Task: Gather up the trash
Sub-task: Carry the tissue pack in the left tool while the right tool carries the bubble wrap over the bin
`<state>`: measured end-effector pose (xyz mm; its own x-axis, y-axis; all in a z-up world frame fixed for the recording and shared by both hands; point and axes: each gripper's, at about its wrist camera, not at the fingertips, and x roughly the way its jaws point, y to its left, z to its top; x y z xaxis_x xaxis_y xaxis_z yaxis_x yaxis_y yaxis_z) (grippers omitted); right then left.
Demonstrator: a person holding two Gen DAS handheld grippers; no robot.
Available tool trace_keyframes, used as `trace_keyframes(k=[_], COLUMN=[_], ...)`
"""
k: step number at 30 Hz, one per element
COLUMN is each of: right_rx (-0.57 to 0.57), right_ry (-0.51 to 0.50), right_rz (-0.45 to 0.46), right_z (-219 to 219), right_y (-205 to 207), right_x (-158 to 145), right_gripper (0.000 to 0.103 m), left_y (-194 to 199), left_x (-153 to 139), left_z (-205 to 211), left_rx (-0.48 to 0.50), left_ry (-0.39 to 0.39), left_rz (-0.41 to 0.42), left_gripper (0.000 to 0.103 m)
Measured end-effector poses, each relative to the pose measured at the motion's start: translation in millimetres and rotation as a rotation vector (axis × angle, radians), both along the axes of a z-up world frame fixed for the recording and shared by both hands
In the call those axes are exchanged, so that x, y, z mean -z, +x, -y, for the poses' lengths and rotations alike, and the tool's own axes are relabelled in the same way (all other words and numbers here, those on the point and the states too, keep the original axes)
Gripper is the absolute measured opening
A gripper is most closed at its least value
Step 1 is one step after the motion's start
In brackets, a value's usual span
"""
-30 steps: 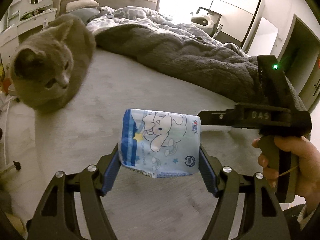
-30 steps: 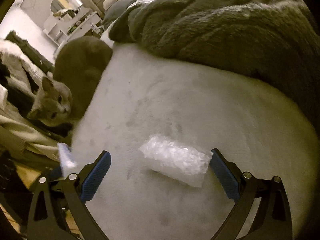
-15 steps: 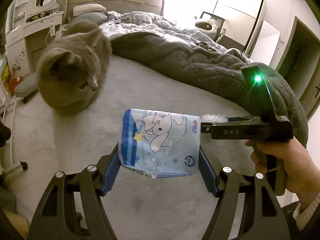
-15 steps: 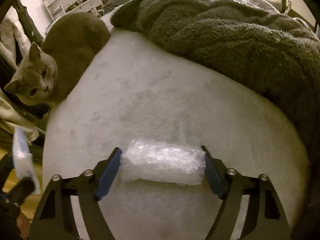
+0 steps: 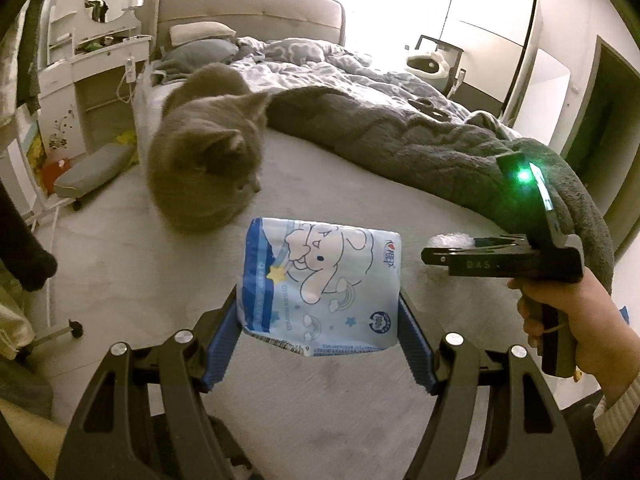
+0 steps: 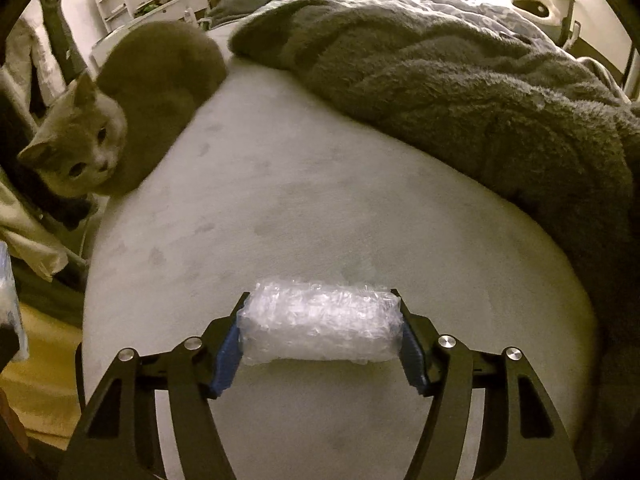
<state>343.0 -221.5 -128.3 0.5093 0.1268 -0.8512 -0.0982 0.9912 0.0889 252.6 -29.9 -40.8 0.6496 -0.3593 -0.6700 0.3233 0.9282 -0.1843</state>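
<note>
My left gripper (image 5: 318, 320) is shut on a blue and white cartoon-printed packet (image 5: 320, 288) and holds it above the grey bed surface (image 5: 340, 400). My right gripper (image 6: 320, 332) is shut on a roll of clear bubble wrap (image 6: 320, 326), held just above the bed (image 6: 320, 208). In the left wrist view the right gripper (image 5: 432, 254) shows from the side at the right, with the bubble wrap (image 5: 450, 240) at its tip and a hand on its handle. The packet's edge (image 6: 8, 300) shows at the far left of the right wrist view.
A grey cat (image 5: 204, 164) lies on the bed's left part, also in the right wrist view (image 6: 120, 112). A dark fluffy blanket (image 6: 460, 88) covers the bed's right and far side. A white desk (image 5: 92, 64) and a grey stool (image 5: 92, 168) stand at the left.
My right gripper closed on the bubble wrap and lifted it off the bed. The left gripper rose a little with the packet. The cat turned its head.
</note>
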Motion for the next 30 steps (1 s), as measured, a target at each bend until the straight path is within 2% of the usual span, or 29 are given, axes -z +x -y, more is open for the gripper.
trace_keyframes(k=[7,20,26,30], right_rx=[-0.041,-0.107,-0.119,-0.119], right_ry=[0.004,0.002,0.025,0.046], right_rz=[-0.002,0.014,0.024,0.025], right_z=[-25.6,-58.2,-68.8,-72.1], right_y=[-29.8,-62.5,-78.1,-90.9], right_x=[-1.6,-15.7,-22.4,-22.3], right_gripper=[0.067,0.067,0.067,0.067], left_y=[-16.9,-40.6,-49.1,-57.8], left_x=[-2.3,26.7,40.8,48.5], left_z=[-18.9,-64.7,-84.4,-89.4], left_rx=[-0.047,-0.158,-0.211,-0.214], left_ry=[0.021,0.055,0.09,0.148], left_rz=[-0.001,-0.082,-0.12,-0.123], left_gripper=[0.074,0.074,0.074,0.074])
